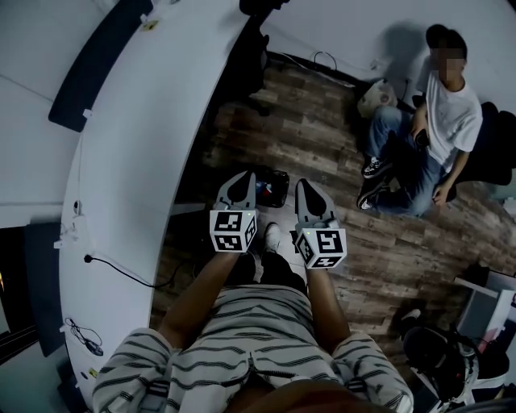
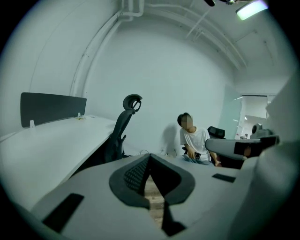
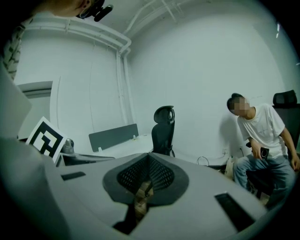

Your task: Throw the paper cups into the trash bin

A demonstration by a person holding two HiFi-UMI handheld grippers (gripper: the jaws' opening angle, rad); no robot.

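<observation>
- My left tool (image 2: 149, 159), my right tool (image 3: 148, 161): jaws together, nothing held.
- Hazard: no cup or bin in view; turning to search, I may strike the table (image 1: 137, 161) edge.

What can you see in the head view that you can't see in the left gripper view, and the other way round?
Only the head view shows the striped shirt and the black cable lying on the desk. Only the left gripper view shows the ceiling light. Both show the white desk, the seated person in a white shirt, and the left gripper, its jaws together with nothing between them.
</observation>
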